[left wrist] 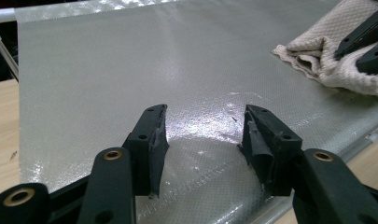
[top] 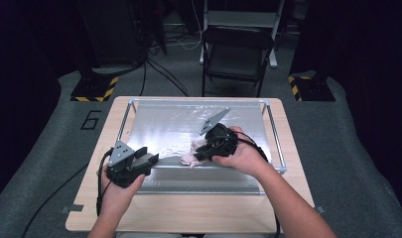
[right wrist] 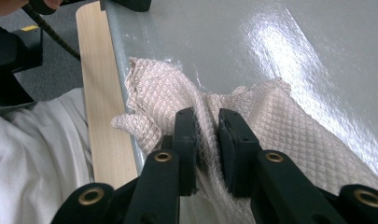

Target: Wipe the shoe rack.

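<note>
A pale, waffle-textured cloth [top: 190, 158] lies bunched near the front edge of the shiny grey mat [top: 164, 124]. My right gripper [top: 201, 154] is on it, and in the right gripper view [right wrist: 207, 135] its two jaws pinch a raised fold of the cloth [right wrist: 280, 126] between the pads. To the left, my left gripper [top: 151, 159] hovers low over the mat's front left part. Seen in its own view, the left gripper [left wrist: 203, 140] is open, with bare mat [left wrist: 130, 60] between the jaws. The cloth [left wrist: 317, 60] and the right gripper's jaws sit at the upper right of that view.
A thin metal frame [top: 274, 134] borders the mat on a light wooden table [top: 188, 210]. The cloth's corner hangs over the mat's front edge onto the wood [right wrist: 100, 93]. A black folding chair [top: 236, 49] and stands with yellow-black bases [top: 94, 89] stand on the floor beyond.
</note>
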`<action>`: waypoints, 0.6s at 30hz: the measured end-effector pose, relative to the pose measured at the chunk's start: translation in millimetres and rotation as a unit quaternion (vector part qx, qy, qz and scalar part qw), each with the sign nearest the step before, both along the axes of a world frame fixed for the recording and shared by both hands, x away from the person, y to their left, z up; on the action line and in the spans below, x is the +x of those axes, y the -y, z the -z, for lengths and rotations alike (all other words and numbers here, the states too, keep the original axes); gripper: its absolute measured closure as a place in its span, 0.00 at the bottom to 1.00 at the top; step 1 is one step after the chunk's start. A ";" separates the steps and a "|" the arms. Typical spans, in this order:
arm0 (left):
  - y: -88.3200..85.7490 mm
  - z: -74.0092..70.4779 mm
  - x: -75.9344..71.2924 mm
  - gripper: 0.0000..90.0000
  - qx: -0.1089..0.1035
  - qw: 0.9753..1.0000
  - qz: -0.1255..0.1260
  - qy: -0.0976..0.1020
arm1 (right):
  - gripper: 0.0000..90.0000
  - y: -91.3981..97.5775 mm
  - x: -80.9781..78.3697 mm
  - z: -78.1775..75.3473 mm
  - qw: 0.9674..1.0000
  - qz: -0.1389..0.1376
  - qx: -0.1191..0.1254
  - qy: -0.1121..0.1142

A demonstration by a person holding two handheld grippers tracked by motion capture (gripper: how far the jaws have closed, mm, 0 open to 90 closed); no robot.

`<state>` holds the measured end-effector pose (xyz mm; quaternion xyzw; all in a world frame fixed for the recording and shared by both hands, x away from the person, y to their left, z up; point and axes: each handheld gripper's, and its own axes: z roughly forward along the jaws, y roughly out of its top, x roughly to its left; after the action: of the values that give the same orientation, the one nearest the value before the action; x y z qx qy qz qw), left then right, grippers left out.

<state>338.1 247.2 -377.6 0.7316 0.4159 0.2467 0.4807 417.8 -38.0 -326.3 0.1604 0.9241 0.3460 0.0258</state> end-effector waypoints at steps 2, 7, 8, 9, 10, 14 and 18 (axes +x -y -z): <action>1.5 0.5 -0.6 0.57 0.001 1.000 -0.002 0.004 | 0.86 1.4 -2.1 0.6 1.000 -0.004 0.001 0.010; 5.1 1.1 -0.7 0.59 0.005 1.000 -0.009 0.006 | 0.87 -21.6 -4.5 3.2 1.000 -0.006 0.008 0.019; 5.4 0.9 -0.5 0.59 0.006 1.000 -0.010 0.005 | 0.87 -28.7 -4.2 4.0 1.000 -0.012 0.011 0.020; 5.2 0.4 -0.1 0.59 0.006 1.000 -0.010 0.002 | 0.87 -35.9 -4.3 4.8 1.000 -0.013 0.015 0.021; 5.1 0.0 0.2 0.59 0.005 1.000 -0.010 -0.001 | 0.86 -42.4 -3.8 5.7 0.999 -0.013 0.017 0.026; 3.6 -1.2 0.9 0.59 0.008 1.000 -0.009 -0.007 | 0.86 -50.4 -1.7 6.2 0.999 -0.021 0.017 0.023; 2.9 -2.0 1.2 0.59 0.010 1.000 -0.008 -0.012 | 0.86 -23.7 -2.2 4.2 1.000 -0.018 0.001 0.022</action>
<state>339.3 244.3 -375.5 0.7362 0.4244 0.2461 0.4662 415.5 -14.4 -330.5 0.1357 0.9256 0.3510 0.0400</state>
